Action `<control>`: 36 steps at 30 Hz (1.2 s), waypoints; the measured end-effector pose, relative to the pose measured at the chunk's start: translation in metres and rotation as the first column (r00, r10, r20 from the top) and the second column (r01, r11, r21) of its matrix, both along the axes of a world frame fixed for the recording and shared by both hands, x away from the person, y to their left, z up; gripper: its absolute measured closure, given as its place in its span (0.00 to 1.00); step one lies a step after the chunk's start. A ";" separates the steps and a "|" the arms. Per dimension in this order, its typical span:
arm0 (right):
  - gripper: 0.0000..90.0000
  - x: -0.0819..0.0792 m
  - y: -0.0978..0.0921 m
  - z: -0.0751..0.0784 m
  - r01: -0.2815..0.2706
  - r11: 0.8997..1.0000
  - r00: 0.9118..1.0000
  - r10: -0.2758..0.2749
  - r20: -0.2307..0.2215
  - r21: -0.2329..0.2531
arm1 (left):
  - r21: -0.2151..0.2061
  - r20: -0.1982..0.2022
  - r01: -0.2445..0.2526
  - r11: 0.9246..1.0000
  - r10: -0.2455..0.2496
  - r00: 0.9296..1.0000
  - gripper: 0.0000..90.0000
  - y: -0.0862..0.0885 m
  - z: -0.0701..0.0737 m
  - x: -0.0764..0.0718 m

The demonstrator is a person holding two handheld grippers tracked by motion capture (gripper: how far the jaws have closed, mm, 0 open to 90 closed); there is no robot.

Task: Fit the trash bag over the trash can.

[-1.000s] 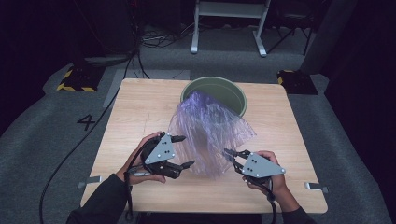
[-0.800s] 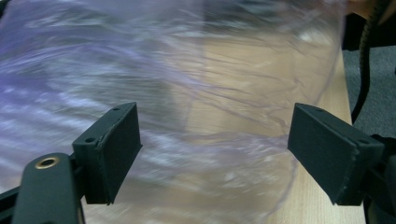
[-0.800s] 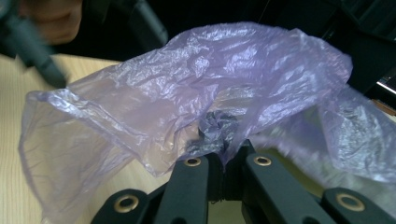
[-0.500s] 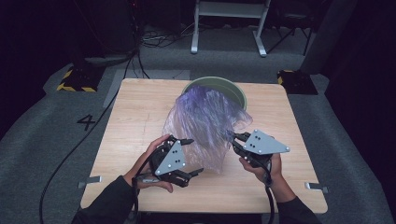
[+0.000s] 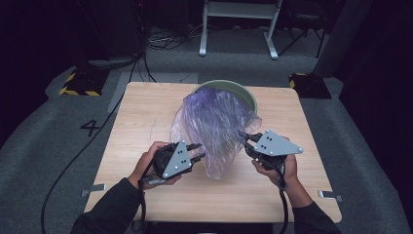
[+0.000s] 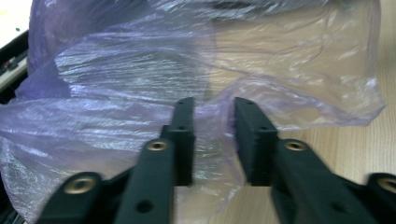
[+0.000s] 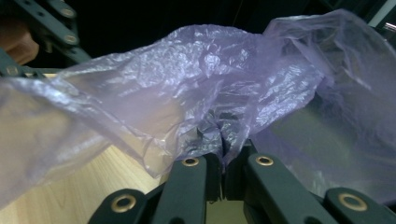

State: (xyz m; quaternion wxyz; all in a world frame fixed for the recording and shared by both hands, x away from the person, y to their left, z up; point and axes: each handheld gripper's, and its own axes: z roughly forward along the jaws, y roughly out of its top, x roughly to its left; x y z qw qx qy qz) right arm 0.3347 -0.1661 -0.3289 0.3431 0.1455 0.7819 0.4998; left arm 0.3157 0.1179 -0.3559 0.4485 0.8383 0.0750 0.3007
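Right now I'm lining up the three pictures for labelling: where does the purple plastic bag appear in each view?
High view: the purple plastic bag lies mid-table, stretching from the green bin toward both tongs.
Left gripper view: it spans the upper and left picture, a fold lying between the open jaws of the left tongs.
Right gripper view: it billows across the middle, pinched in the right tongs.
Shared landmark: the wooden table.

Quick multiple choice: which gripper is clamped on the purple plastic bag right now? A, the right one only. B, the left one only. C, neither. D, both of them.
A: in the right gripper view the right gripper has its jaws closed with a bunched fold of the purple plastic bag pinched between them, while in the left gripper view the left gripper stands with jaws apart, the film lying loose in the gap.
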 end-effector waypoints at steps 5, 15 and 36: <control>0.99 0.005 -0.004 0.000 0.029 1.000 1.000 -0.028 -0.004 0.006 | -0.041 0.005 0.030 0.999 -0.030 1.000 0.78 0.006 0.003 -0.004; 0.99 0.008 -0.003 0.008 0.044 0.999 0.999 -0.044 -0.014 0.026 | -0.093 0.010 0.042 0.995 -0.041 0.999 0.23 0.003 0.005 -0.018; 0.99 0.018 0.009 0.020 0.072 0.997 0.997 -0.071 -0.027 0.013 | -0.115 -0.104 0.009 0.993 -0.021 0.994 0.18 -0.062 0.049 -0.011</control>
